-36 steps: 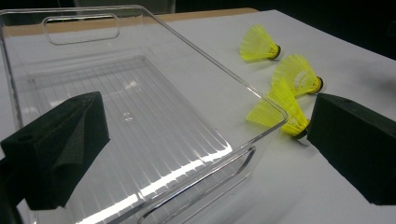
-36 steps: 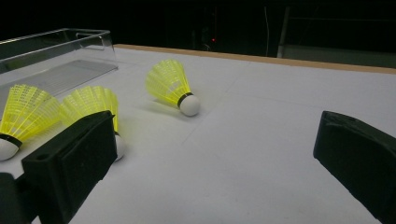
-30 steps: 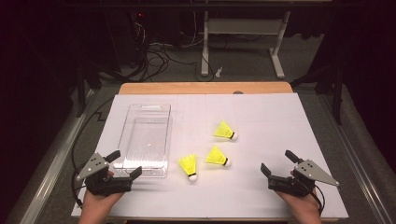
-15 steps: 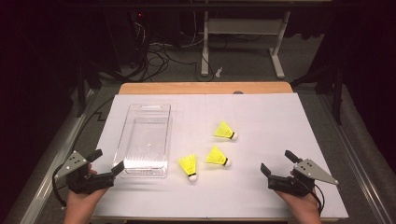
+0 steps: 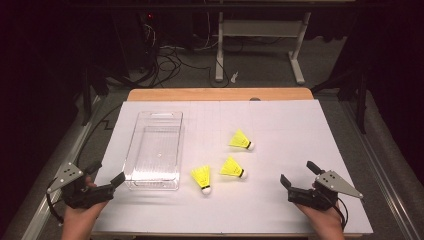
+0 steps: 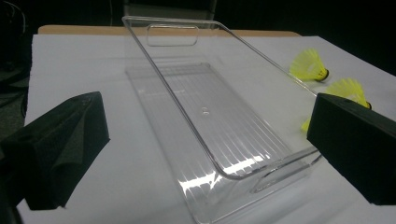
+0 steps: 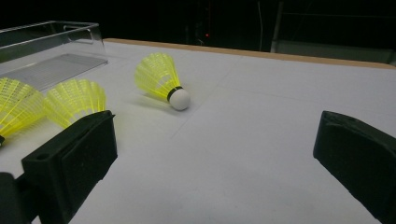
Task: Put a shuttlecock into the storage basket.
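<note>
A: Left tool [image 5: 107,174] jaws stand wide apart, nothing between them; it sits at 7 o'clock on the tabletop [image 5: 280,120], just off the near left corner of the clear bin [image 5: 154,150].

B: Bin position?

A: Left of centre, long axis running 12 to 6, empty. Three yellow shuttlecocks lie at its 3 to 4 o'clock: [image 5: 241,140], [image 5: 232,168], [image 5: 201,176].

B: Right tool [image 5: 298,173]?

A: At 5 o'clock, jaws likewise spread and empty, well apart from the shuttlecocks.
</note>
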